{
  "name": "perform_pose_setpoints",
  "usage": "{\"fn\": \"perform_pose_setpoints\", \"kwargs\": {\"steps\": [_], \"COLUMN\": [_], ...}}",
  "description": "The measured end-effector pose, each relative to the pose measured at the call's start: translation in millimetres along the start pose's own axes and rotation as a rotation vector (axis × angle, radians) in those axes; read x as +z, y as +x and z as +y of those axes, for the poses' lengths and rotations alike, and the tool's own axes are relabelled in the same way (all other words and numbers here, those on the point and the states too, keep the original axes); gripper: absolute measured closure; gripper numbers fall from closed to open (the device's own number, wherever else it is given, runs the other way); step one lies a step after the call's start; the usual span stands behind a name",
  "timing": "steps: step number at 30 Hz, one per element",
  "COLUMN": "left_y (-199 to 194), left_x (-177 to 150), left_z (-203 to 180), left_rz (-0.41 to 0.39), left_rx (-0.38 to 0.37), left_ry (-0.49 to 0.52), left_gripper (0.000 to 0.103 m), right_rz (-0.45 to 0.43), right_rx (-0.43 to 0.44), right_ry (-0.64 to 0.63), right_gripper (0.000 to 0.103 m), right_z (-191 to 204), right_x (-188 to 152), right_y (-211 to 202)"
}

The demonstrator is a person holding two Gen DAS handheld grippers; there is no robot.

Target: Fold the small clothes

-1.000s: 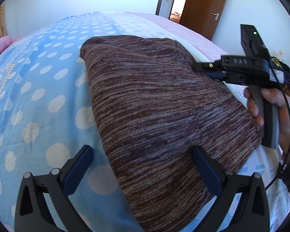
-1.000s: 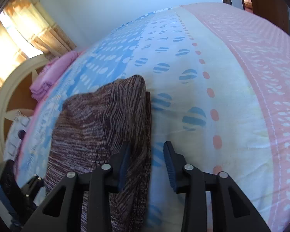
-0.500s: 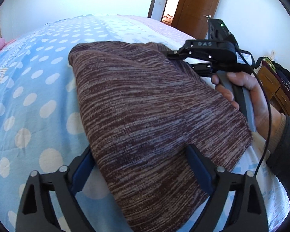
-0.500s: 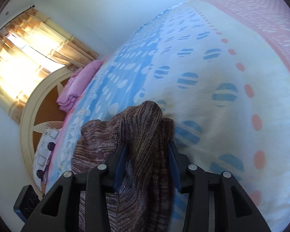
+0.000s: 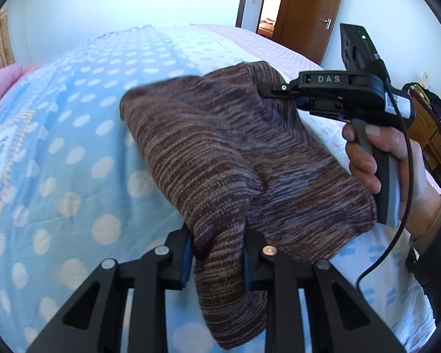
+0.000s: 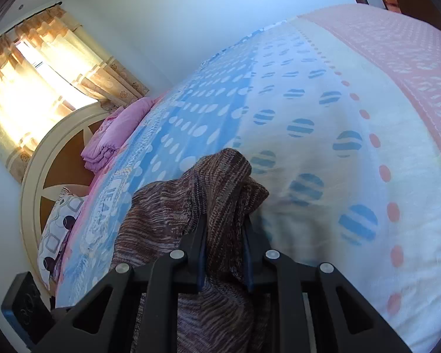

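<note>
left gripper: a second ago my jaws were wide open around the near edge of the knit; now they're pinched tight on a bunch of it.

right gripper: same story. It was open beside the far edge, now it's clamped on a fold of fabric (in the left view my right hand is up by the far corner).

knit: no longer flat. Both gripped edges are lifted off the bed and the middle sags between them, with the rest trailing on the spotted cover.

what it means: I reckon the grab is done and the fold itself comes next: carry both edges over and lay them on the other side.

watch out: thick bunches in the jaws (could slip or land uneven).
</note>
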State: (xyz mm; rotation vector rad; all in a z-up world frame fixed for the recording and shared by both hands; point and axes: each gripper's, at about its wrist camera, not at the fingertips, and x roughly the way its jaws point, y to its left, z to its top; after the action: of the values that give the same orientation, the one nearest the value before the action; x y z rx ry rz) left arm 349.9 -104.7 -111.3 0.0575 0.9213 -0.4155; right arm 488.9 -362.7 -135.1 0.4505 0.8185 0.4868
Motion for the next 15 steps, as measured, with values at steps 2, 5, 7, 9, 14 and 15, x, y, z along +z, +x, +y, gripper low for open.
{"fn": "perform_pose_setpoints", "kwargs": {"steps": [2, 5, 7, 9, 14, 15], "left_y": [-13.7, -34.8, -44.0, -54.9, -86.3, -92.0], "left_x": [-3.6, -14.7, -22.7, -31.2, -53.0, -57.2], "left_z": [-2.9, -4.6, -0.6, 1.1, 8.8, 11.6], "left_rz": [-0.002, -0.008, -0.003, -0.007, -0.025, -0.028], "left_rx": [0.005, 0.018, 0.028, 0.030, 0.063, 0.073], "left_ry": [0.009, 0.030, 0.040, 0.045, 0.052, 0.051], "left_gripper": [0.077, 0.077, 0.077, 0.077, 0.077, 0.077], "right_rz": [0.000, -0.004, 0.000, 0.004, 0.002, 0.002], "right_rx": [-0.003, 0.005, 0.012, 0.025, 0.084, 0.091], "right_ry": [-0.024, -0.050, -0.055, -0.062, -0.075, -0.079], "right_gripper": [0.083, 0.083, 0.083, 0.083, 0.083, 0.083], "right_z": [12.9, 32.4, 44.1, 56.0, 88.7, 94.1], "right_x": [-4.7, -13.5, -20.9, -30.6, -55.9, -59.6], "right_y": [-8.8, -24.2, -31.1, -36.1, -43.3, -43.0]}}
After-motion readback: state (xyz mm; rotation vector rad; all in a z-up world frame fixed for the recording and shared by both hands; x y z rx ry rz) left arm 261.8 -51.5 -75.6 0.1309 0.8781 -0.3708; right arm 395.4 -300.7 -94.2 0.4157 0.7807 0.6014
